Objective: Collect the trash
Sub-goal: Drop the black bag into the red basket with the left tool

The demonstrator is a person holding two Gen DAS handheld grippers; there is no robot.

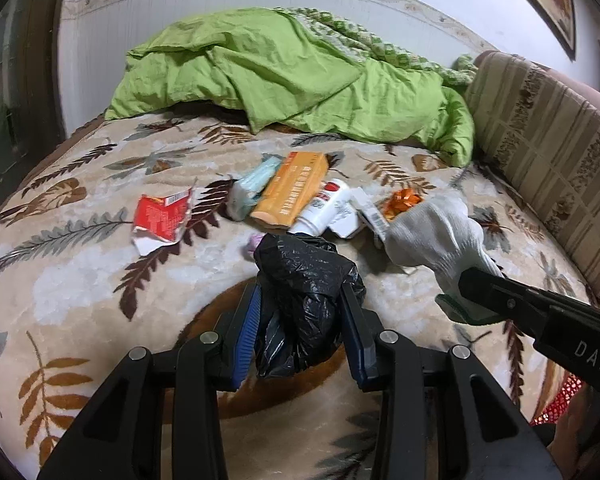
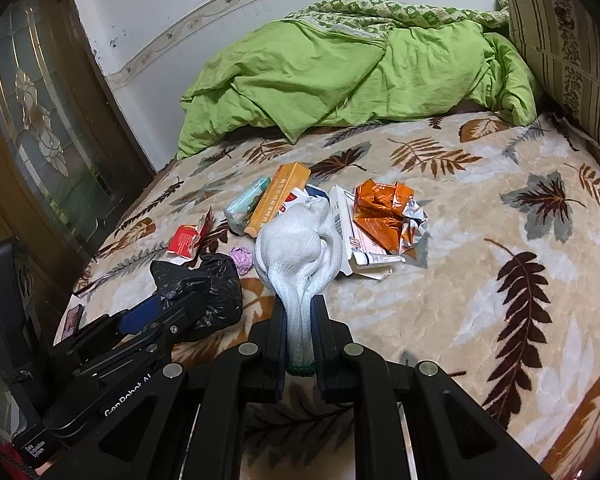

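Holding a crumpled black bag (image 1: 306,300) tight in my left gripper (image 1: 300,328), I pinch a white glove (image 2: 300,256) in my right gripper (image 2: 300,336). The trash pile (image 2: 340,216) lies on the bed (image 2: 480,280) just ahead of both.

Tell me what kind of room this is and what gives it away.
Most likely a bedroom in a home. A bed covered by a leaf-patterned blanket fills the view, a rumpled green quilt is heaped against the wall, and a striped padded headboard runs along one side.
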